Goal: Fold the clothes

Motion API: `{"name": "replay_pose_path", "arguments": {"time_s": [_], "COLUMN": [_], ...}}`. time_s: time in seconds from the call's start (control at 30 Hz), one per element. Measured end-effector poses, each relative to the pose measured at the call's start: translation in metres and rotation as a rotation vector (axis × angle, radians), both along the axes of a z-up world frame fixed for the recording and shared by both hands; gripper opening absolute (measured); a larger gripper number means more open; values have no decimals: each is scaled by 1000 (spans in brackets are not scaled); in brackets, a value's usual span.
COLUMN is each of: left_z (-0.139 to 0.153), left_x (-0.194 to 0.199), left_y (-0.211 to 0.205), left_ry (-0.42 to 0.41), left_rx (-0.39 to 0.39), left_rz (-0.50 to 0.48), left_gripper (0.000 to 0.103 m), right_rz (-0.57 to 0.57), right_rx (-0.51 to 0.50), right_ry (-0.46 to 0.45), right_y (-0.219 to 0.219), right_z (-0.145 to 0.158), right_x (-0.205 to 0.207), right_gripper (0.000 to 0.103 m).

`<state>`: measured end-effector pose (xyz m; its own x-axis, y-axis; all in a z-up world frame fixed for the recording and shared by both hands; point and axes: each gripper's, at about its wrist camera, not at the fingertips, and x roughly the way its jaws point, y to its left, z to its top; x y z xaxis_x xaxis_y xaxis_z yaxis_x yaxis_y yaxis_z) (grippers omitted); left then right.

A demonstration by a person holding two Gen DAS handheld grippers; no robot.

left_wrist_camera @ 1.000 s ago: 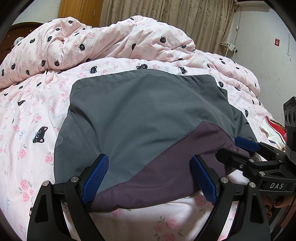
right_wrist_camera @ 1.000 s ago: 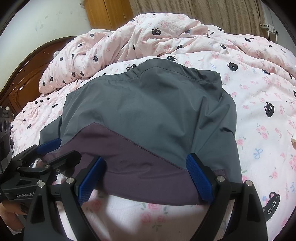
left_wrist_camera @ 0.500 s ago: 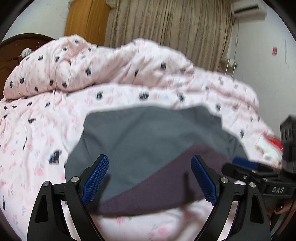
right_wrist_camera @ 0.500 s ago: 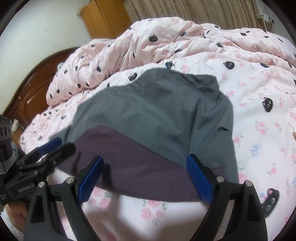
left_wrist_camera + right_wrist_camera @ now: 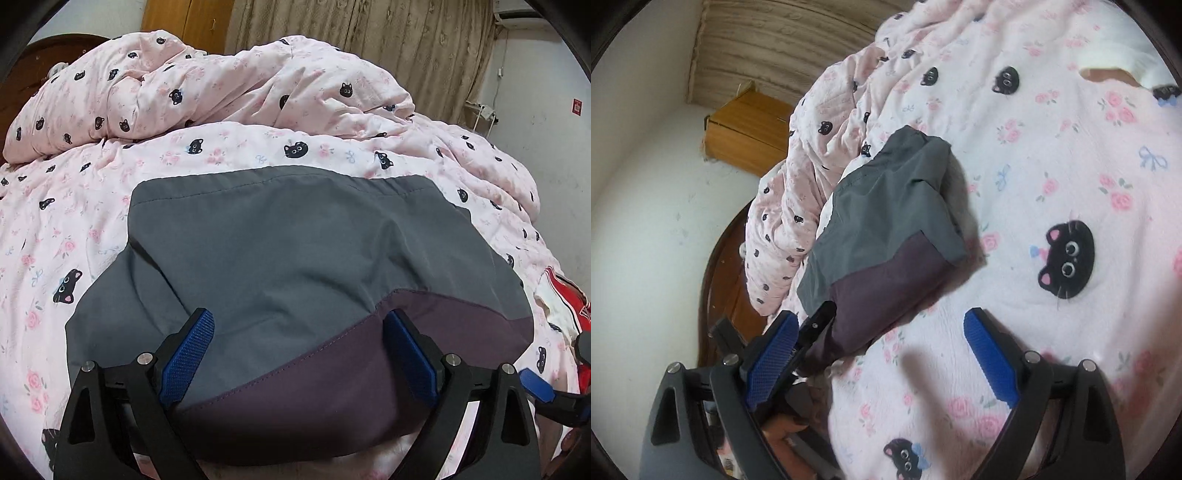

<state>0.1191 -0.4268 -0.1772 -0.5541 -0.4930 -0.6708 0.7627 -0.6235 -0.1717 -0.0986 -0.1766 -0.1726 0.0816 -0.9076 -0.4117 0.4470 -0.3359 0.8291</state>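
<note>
Pink quilt [image 5: 92, 229] printed with black cat faces and roses across the bed, bunched high at the far side, beige curtains [image 5: 369, 40] and a wooden wardrobe [image 5: 184, 18] behind. From the left wrist: grey-and-plum garment [image 5: 295, 258], probably folded shorts though hard to say, spread wide directly ahead, long axis running left to right, thin smooth woven cloth with a stitched hem along the far edge and a diagonal seam where plum meets grey. Left gripper [image 5: 297, 354] spread wide over the near plum edge, textured blue pads [image 5: 188, 354] either side, nothing pinched. Red-and-white cloth [image 5: 561, 295] at the right margin. From the right wrist, view rolled sideways: same garment [image 5: 886, 236] lying up and left of the tool, only bare quilt [image 5: 1071, 166] between the pads. Right gripper [image 5: 881, 354] likewise spread and empty, well off to the garment's side. Left hand judged much the nearer for the next fold.
</note>
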Motion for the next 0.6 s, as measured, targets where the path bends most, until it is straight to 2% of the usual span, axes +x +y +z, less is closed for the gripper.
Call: {"name": "replay_pose_path", "arguments": {"time_s": [0.13,0.3,0.37,0.6], "left_z": [-4,-9,-9,-10], "left_x": [2,8,9,9], "left_y": [-4,-18,-19,-18], "left_ry": [14,65,72,75], "left_rx": [33,118,126,121], "left_rz": [-9,-37,-41,-41], "left_gripper": [93,93,93,93], "right_rz": [4,2,14,-33], "right_rx": [-12,20,32,-30], "right_ry": [25,54,61,-11], "right_y": [-18,-42,-53,-76], "right_z": [2,3,4,3], "right_x": [2,7,11,7], "right_gripper": [93,94,94,93]}}
